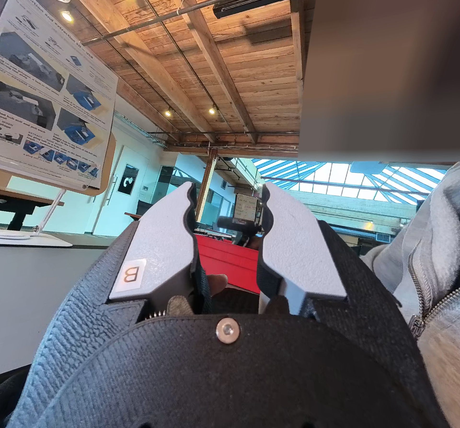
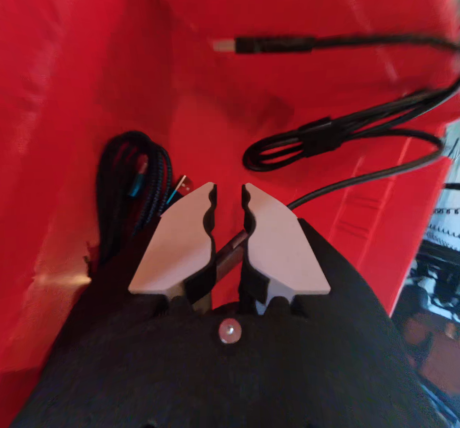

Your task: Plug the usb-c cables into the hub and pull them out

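Note:
My right gripper hovers over a red bin, its jaws nearly closed on a dark plug that sits slanted between them. That plug's black cable runs out to the right. A second black plug with a silver tip lies on the red floor farther ahead, beside a strapped black coil. A braided black-and-blue cable bundle lies to the left. My left gripper is open and empty, tilted up toward the ceiling. No hub is in view.
In the left wrist view the red bin's wall lies just past the fingers. A person's grey zipped sleeve is at the right. An instruction board on a white stand sits on the dark table at the left. About 55 cm separates my left fingertips from my right.

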Demonstrator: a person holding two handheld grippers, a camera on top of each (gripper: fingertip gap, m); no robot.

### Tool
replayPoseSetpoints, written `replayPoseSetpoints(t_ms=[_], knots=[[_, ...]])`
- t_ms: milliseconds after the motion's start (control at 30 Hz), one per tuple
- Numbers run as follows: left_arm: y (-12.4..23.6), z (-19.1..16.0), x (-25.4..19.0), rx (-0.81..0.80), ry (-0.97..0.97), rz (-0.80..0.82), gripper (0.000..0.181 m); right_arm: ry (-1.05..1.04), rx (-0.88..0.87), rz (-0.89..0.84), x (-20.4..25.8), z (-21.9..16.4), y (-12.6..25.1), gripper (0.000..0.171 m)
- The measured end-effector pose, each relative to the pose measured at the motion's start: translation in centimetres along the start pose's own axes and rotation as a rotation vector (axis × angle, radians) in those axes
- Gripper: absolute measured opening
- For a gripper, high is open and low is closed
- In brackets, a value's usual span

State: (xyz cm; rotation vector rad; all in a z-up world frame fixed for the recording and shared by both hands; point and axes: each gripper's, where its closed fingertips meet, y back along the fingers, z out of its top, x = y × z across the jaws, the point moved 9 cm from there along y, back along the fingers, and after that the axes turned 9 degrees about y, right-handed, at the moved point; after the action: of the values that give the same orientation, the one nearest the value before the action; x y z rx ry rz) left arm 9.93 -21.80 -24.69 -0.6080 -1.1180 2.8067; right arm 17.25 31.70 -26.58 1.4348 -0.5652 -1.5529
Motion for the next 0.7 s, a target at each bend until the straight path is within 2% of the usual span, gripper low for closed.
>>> replayPoseSetpoints(t_ms=[67,167,233,333,400,467,533,700], knots=[[0.0,0.0,0.0,0.003,-0.005,0.001,0.051,-0.104,-0.173,0.021,-0.1,0.5,2.4,0.019],[0.0,0.0,0.0,0.002,-0.001,0.003,0.051,-0.384,-0.470,0.025,-1.6,0.1,7.9,0.028],[0.0,0.0,0.0,0.000,0.000,0.005,0.051,-0.559,-0.755,0.073,-1.5,-0.9,12.4,0.034],[0.0,0.0,0.0,0.002,-0.007,0.004,0.051,-0.749,-1.279,0.242,1.5,-2.5,18.7,0.055],[0.0,-0.1,-0.1,0.002,-0.011,0.004,0.051,-0.741,-1.520,0.302,5.0,-2.7,21.2,0.074],[0.0,-0.1,-0.1,0.004,-0.017,0.005,0.051,-0.636,-1.563,0.353,8.5,-1.4,21.9,0.111],[-0.2,-0.1,-0.3,0.014,-0.033,0.013,0.050,-0.512,-1.568,0.375,11.1,0.8,21.8,0.134],[-1.8,0.7,-1.9,0.085,-0.064,0.022,0.044,-0.433,-1.644,0.384,16.0,5.4,17.9,0.139]])
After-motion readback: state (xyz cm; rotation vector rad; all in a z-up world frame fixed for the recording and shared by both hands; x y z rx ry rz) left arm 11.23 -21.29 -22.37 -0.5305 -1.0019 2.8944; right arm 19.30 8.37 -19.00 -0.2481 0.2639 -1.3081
